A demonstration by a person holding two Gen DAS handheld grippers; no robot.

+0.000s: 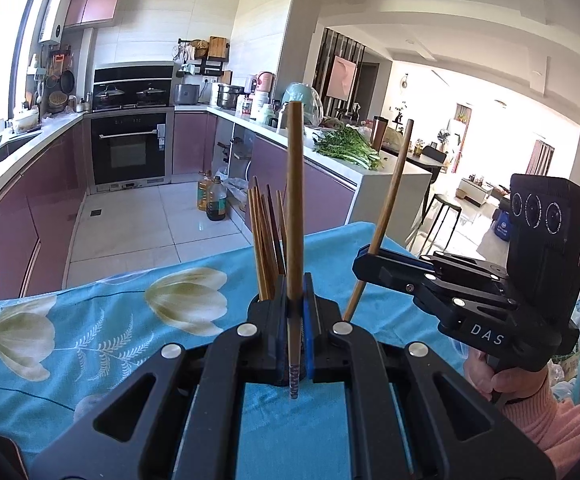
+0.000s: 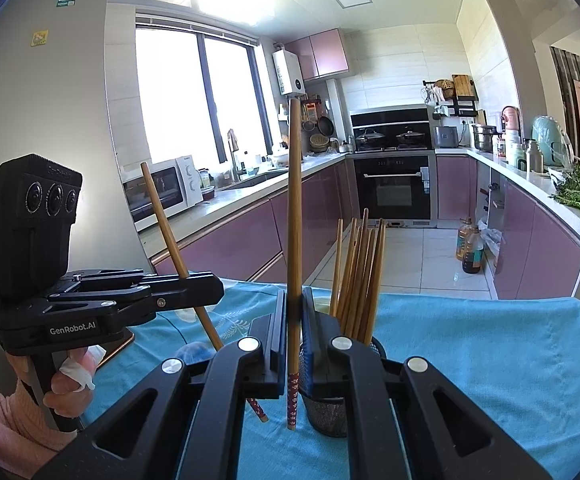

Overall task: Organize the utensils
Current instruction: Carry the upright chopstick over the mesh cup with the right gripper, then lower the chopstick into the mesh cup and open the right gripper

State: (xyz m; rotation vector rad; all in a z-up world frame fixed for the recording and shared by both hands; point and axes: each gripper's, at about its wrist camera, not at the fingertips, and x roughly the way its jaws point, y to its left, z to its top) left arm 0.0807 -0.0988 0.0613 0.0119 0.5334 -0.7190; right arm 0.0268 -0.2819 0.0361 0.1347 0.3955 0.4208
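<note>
Each gripper holds one wooden chopstick upright over the table. My left gripper [image 1: 297, 312] is shut on a chopstick [image 1: 294, 200]; it also shows at the left of the right wrist view [image 2: 206, 288], its chopstick [image 2: 170, 232] leaning. My right gripper [image 2: 294, 320] is shut on a chopstick [image 2: 294, 208]; it shows at the right of the left wrist view [image 1: 363, 260], its chopstick [image 1: 389, 208] tilted. A black mesh holder [image 2: 329, 412] with several chopsticks [image 2: 359, 276] stands just right of my right gripper; those chopsticks [image 1: 266, 240] rise behind my left gripper.
A blue floral tablecloth [image 1: 102, 328] covers the table [image 2: 489, 360]. Beyond its far edge are the tiled kitchen floor, oil bottles [image 1: 212, 198] and purple cabinets. A counter with greens [image 1: 349, 148] stands at the right. The person's hands hold both gripper handles.
</note>
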